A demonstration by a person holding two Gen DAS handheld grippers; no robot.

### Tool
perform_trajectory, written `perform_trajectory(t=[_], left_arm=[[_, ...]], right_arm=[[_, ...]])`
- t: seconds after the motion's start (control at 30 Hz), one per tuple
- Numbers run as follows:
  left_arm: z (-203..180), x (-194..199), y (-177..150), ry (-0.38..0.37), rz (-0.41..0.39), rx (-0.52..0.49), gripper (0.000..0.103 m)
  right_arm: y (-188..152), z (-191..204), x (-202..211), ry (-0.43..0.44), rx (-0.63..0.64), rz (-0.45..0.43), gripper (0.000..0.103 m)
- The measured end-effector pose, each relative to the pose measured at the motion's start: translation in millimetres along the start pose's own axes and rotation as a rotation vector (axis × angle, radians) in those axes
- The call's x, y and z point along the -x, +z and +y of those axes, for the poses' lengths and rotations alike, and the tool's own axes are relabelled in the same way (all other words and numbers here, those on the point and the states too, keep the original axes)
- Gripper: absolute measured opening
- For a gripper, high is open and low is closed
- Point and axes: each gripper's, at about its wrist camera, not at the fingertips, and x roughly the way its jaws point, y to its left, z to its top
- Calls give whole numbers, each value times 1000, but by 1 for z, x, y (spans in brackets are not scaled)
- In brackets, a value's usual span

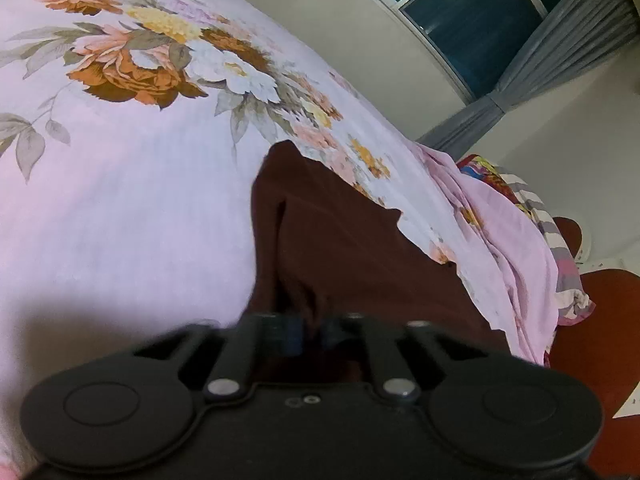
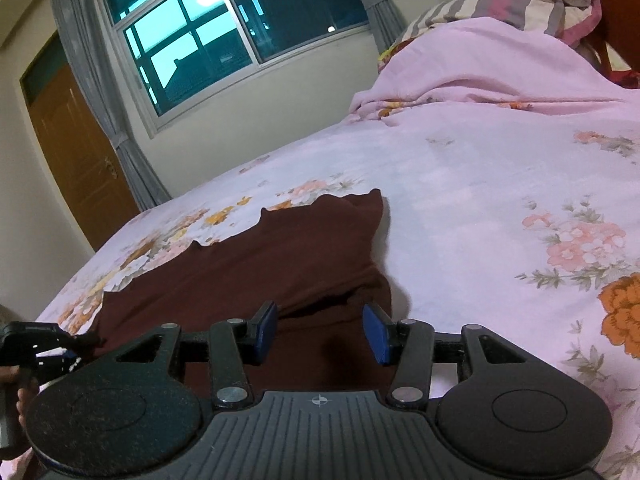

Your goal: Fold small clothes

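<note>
A dark maroon garment (image 2: pixel 256 264) with a scalloped far edge lies spread on the floral bedsheet (image 2: pixel 480 200). My left gripper (image 1: pixel 310 328) is shut on a pinched fold of the garment's near edge (image 1: pixel 344 240); it also shows at the left edge of the right wrist view (image 2: pixel 86 340). My right gripper (image 2: pixel 320 332) is open, its blue pads (image 2: pixel 267 326) apart just above the garment's near right part, holding nothing.
A rumpled pink blanket (image 2: pixel 480 64) and a striped pillow (image 2: pixel 532 4) lie at the head of the bed. A red-brown headboard (image 1: pixel 592 320) stands beyond. A window (image 2: pixel 224 32) with grey curtains and a wooden door (image 2: pixel 76 160) are on the far wall.
</note>
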Motion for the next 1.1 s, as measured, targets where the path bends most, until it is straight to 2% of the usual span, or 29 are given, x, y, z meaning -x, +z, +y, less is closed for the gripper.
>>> perform_trajectory(t=[0.13,0.17,0.23,0.43,0.6,0.67,0.7,0.73,0.77,0.8,0.83,0.9,0.97,1.03,1.1], left_arm=[[-18,16,11,-73,-63,-56,5],[-25,19,15,-89,-67,-65,5],[-46,22,26,-127,-69,-97,5],[-129,31,59,-260,-92,-199,5],[-192,50,77,-380,-118,-265,5],[-208,58,79,-396,-137,-305,5],[-212,61,80,-388,-150,-319,5],[-213,62,80,-380,-153,-323,5],[-211,60,78,-379,-140,-320,5],[-208,57,75,-359,-136,-326,5],[-204,54,71,-340,-133,-333,5],[-190,50,70,-345,-118,-307,5],[-179,49,68,-332,-117,-288,5],[-169,49,69,-327,-116,-270,5],[-161,50,70,-314,-120,-256,5]], right_arm=[[0,-1,0,-8,29,-3,46],[0,0,-3,-5,41,3,26],[-1,5,-11,8,63,32,14],[-7,35,-43,22,196,112,14],[1,44,-74,30,229,110,14],[8,38,-86,-27,238,94,14],[13,28,-92,-133,213,84,14],[20,13,-96,-205,142,84,0],[24,-2,-98,-188,45,93,0],[24,-4,-98,-177,33,100,0],[23,5,-95,-182,87,84,0],[19,21,-91,-106,159,47,0],[19,33,-103,-67,197,72,0],[22,37,-118,-96,217,72,0],[29,27,-128,-255,188,39,0]])
